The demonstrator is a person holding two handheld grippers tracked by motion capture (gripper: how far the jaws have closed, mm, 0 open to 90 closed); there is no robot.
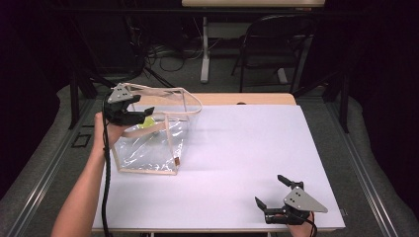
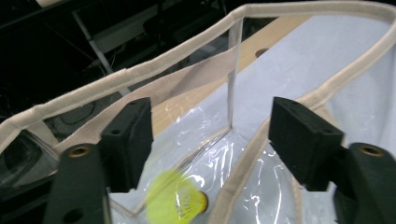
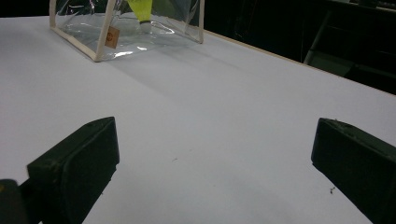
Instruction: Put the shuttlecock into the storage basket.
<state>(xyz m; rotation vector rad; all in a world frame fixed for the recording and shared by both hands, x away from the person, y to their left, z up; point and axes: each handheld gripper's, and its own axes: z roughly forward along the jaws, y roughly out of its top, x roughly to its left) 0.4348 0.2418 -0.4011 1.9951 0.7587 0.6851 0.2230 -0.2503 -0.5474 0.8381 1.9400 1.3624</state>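
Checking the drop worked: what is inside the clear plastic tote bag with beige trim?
A yellow shuttlecock sits inside the clear plastic tote bag with beige trim, below the open left gripper. Glare on the plastic hides part of the bag's bottom.

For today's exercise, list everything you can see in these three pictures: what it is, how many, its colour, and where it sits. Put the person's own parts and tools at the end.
Clear bag: one, see-through plastic with cream trim and straps, standing open on the table's far left.
Shuttlecock: one, yellow-green, blurred, inside the bag below the left gripper.
Small tag: one, brown, on the bag's trim at a lower corner.
Table: one, white top with a wooden far edge.
Chair: one, dark, behind the table.
Cables: several, dark, on the floor behind.
Left gripper: one, black, jaws open over the bag's mouth.
Right gripper: one, black, jaws open, near the table's right front edge.
Forearm: one, bottom left.
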